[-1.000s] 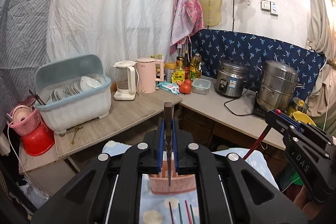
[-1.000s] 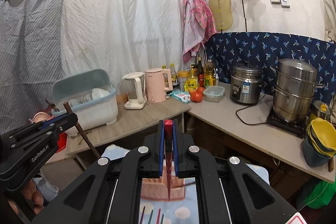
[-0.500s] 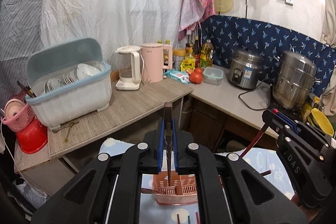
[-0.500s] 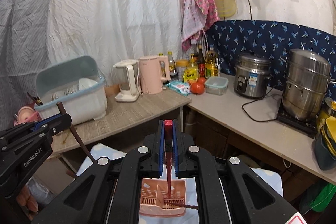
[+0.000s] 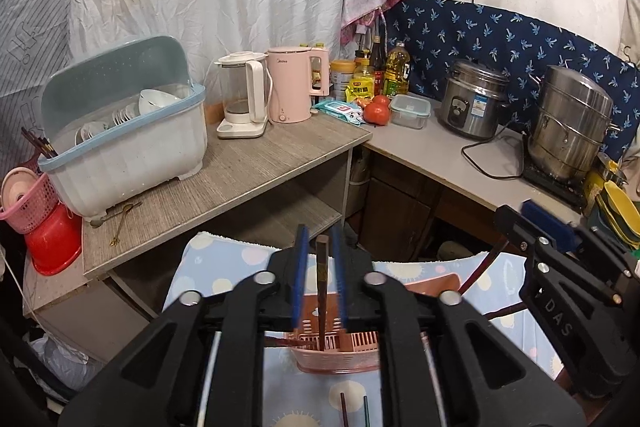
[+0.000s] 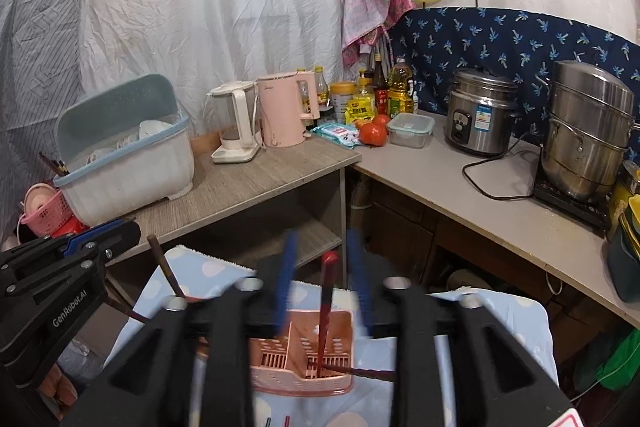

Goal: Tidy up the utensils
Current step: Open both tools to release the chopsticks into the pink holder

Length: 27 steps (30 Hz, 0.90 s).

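Observation:
A pink slotted utensil basket (image 5: pixel 340 351) (image 6: pixel 304 355) stands on a blue dotted cloth (image 5: pixel 216 267). My left gripper (image 5: pixel 320 275) has opened; a dark brown chopstick (image 5: pixel 321 291) stands between its blue pads with its tip in the basket. My right gripper (image 6: pixel 320 279) has opened too, blurred; a red chopstick (image 6: pixel 325 311) stands between its pads, tip in the basket. Another dark chopstick (image 6: pixel 360 373) lies across the basket. More chopsticks (image 5: pixel 354 409) lie on the cloth in front.
A wooden counter (image 5: pixel 240 179) holds a dish rack (image 5: pixel 124 131), a glass kettle (image 5: pixel 242 103) and a pink kettle (image 5: pixel 290 83). A rice cooker (image 5: pixel 474 99) and a steel steamer pot (image 5: pixel 568 131) stand on the right counter. Pink and red baskets (image 5: pixel 36 211) sit left.
Both grippers lowered toward the basket and their jaws opened, letting go of the brown and the red chopstick, which now stand in the basket.

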Each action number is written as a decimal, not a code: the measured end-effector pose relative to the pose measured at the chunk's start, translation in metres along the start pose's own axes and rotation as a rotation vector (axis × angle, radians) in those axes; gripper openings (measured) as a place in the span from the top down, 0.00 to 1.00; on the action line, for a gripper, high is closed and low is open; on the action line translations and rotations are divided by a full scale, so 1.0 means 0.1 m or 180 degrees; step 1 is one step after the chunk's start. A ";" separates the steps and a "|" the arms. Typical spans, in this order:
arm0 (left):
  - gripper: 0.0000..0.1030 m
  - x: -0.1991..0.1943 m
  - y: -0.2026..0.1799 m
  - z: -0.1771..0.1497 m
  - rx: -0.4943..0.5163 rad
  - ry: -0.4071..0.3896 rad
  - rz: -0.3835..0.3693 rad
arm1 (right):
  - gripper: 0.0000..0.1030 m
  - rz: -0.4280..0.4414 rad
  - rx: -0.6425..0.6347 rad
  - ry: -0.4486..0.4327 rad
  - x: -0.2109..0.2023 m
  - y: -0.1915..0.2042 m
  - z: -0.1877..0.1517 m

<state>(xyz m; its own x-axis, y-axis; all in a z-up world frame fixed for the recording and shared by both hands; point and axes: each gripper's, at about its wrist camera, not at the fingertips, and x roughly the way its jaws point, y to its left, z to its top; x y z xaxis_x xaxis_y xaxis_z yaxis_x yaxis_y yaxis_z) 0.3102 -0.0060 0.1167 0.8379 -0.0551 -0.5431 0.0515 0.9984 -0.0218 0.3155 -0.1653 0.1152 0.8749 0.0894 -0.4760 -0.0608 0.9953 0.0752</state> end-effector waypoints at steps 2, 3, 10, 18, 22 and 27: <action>0.63 -0.04 0.01 0.00 -0.0025 -0.0041 0.0060 | 0.55 -0.0028 0.0011 -0.0060 -0.07 -0.02 0.01; 0.61 -0.06 0.02 0.00 -0.0040 -0.0057 0.0063 | 0.55 -0.0030 0.0011 -0.0072 -0.10 -0.03 0.02; 0.61 -0.30 0.04 -0.05 -0.0026 -0.0108 0.0050 | 0.55 -0.0035 -0.0031 -0.0118 -0.36 -0.03 -0.03; 0.61 -0.63 0.00 -0.24 0.0021 -0.0132 0.0021 | 0.55 0.0016 -0.0060 -0.0045 -0.66 0.02 -0.30; 0.61 -0.78 -0.04 -0.39 0.0060 -0.0121 0.0012 | 0.55 0.0014 -0.0066 0.0002 -0.81 0.02 -0.49; 0.61 -0.91 -0.08 -0.62 0.0081 -0.0057 -0.0014 | 0.55 0.0012 -0.0082 0.0080 -0.99 0.03 -0.73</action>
<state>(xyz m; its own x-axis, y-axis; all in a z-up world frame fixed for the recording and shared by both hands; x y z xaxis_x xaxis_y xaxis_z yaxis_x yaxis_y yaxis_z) 0.1996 -0.0085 0.1145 0.8471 -0.0600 -0.5280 0.0691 0.9976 -0.0026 0.1937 -0.1680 0.0990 0.8623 0.0938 -0.4976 -0.0767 0.9956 0.0547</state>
